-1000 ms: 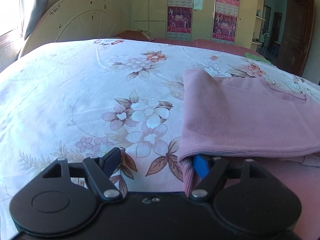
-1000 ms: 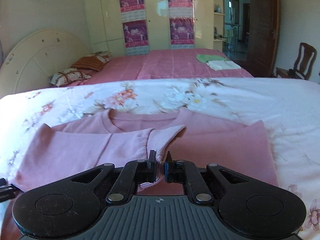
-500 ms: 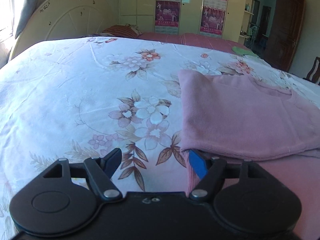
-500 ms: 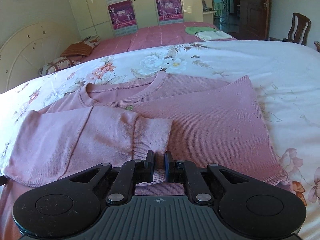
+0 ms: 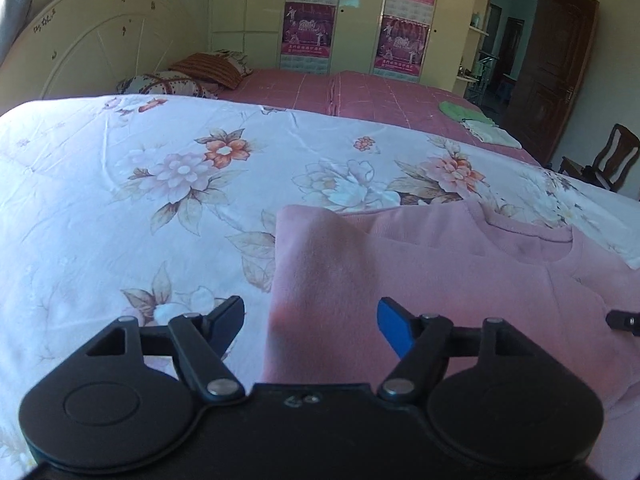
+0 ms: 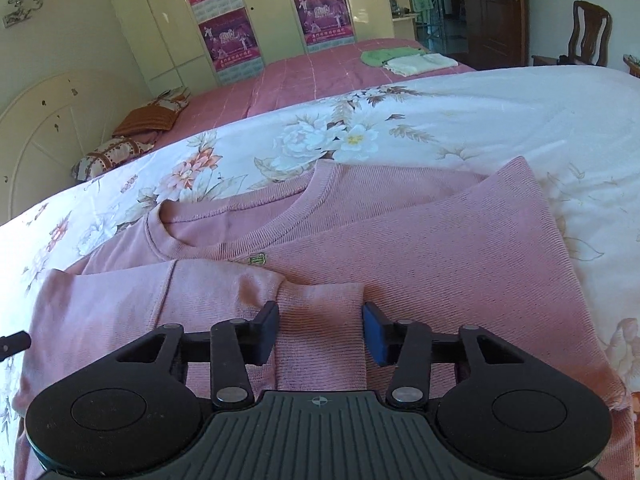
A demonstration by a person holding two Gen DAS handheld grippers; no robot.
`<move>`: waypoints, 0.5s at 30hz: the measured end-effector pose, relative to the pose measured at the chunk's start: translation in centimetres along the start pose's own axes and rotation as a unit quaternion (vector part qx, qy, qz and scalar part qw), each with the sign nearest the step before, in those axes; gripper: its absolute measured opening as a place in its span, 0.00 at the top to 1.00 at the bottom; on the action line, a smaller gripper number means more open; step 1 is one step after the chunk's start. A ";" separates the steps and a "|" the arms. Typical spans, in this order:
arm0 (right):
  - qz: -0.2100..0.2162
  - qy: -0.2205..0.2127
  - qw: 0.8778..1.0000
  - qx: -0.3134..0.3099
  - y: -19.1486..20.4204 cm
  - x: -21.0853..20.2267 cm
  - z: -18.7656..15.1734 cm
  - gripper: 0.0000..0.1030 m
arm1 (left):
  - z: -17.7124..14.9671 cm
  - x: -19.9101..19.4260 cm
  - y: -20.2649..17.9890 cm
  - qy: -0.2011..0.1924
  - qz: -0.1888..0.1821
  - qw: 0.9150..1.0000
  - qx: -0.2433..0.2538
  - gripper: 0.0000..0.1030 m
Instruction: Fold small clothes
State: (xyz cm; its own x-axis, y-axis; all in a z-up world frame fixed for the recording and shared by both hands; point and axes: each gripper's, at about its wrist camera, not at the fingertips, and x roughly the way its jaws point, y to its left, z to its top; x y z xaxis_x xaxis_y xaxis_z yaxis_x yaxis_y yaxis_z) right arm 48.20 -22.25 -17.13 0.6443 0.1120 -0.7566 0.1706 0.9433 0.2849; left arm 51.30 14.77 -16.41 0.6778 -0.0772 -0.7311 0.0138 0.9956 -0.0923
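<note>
A pink knit sweater lies flat on the floral bedsheet, neck toward the far side, with its left sleeve folded across the body. The sleeve's ribbed cuff lies between the jaws of my right gripper, which is open and holds nothing. In the left wrist view the sweater's folded left edge lies under my left gripper, which is open wide and empty. Each gripper's tip shows at the edge of the other's view.
The floral sheet spreads wide to the left of the sweater. Beyond it is a pink bed with pillows and folded green and white cloths. Wardrobes, a door and a wooden chair stand behind.
My right gripper has let go of the sleeve cuff and opened, leaving the sleeve laid across the sweater. My left gripper has lifted and shifted right over the folded edge.
</note>
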 end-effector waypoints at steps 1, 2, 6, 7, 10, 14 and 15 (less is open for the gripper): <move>0.001 -0.001 1.000 0.000 0.0 0.1 -0.1 0.65 | 0.4 0.8 0.1 0.007 0.000 1.000 -0.007 0.33; 0.005 0.000 1.000 -0.002 0.0 0.1 -0.2 0.75 | 0.7 1.5 0.3 0.012 0.000 1.000 -0.013 0.33; 0.007 -0.019 0.999 -0.034 0.9 -0.5 -0.6 0.93 | 1.9 4.3 0.7 0.033 0.013 0.999 -0.001 0.33; 0.002 -0.030 0.999 -0.046 1.3 -0.7 -0.6 0.93 | 2.1 4.9 1.0 0.036 0.018 0.999 -0.006 0.29; -0.025 -0.057 0.996 -0.059 1.3 -1.2 -0.6 0.93 | 2.7 5.5 1.8 0.025 0.032 0.999 -0.028 0.27; -0.037 -0.031 0.997 -0.062 0.7 0.8 -1.3 0.93 | 3.3 6.0 2.9 0.016 0.042 0.997 -0.059 0.27; -0.037 -0.031 0.997 -0.061 0.7 0.9 -1.3 0.93 | 3.4 6.1 2.8 0.017 0.044 0.998 -0.052 0.26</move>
State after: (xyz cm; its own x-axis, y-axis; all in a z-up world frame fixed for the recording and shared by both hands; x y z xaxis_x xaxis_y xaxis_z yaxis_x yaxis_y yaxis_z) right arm 47.95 -21.10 -18.35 0.6784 0.0239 -0.7343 0.1307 0.9796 0.1526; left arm 57.93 17.32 -18.82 0.6484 0.0064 -0.7613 -0.1222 0.9879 -0.0958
